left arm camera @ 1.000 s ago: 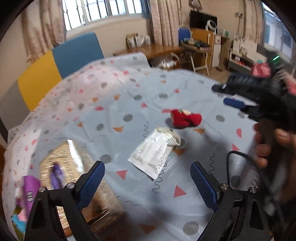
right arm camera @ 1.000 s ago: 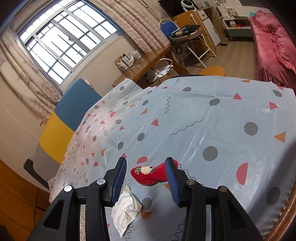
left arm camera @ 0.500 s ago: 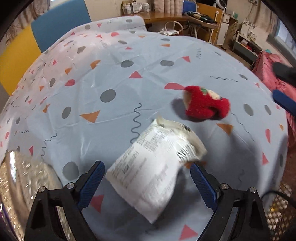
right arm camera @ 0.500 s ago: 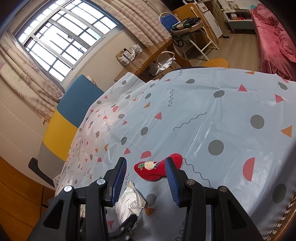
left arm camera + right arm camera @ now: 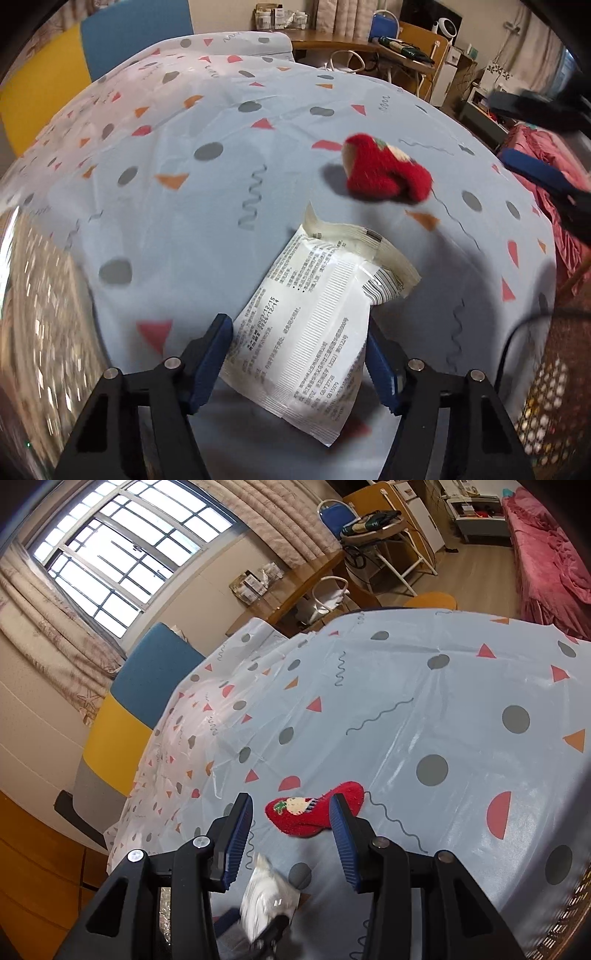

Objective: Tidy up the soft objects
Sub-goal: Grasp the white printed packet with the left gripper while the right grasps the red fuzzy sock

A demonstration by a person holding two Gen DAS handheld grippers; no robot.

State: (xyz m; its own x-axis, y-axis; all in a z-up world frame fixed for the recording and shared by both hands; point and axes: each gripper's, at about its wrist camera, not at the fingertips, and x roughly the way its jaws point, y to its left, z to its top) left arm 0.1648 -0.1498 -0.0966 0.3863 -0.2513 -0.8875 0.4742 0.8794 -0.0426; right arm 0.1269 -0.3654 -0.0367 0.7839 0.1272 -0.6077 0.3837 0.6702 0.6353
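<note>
Left wrist view: left hand-held gripper (image 5: 297, 363) closed onto white packet (image 5: 314, 325), pads touching both edges, packet on worktop (image 5: 184, 221). Lift gently; crinkly film may slip. Red sock (image 5: 386, 175) lies beyond, untouched. Shiny container at left blurred.

Right wrist view: right hand-held gripper (image 5: 291, 842) open, empty, above sock (image 5: 314, 810). Lower straight, straddle middle. Packet (image 5: 267, 899) blurred, part hidden.

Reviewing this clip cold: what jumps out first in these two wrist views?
The white printed packet fills the foreground of the left wrist view, lying between the pads of the left gripper, which close in on its sides. Behind it, a fuzzy red sock lies on the dotted blue tablecloth, and the open right gripper hovers over it.
</note>
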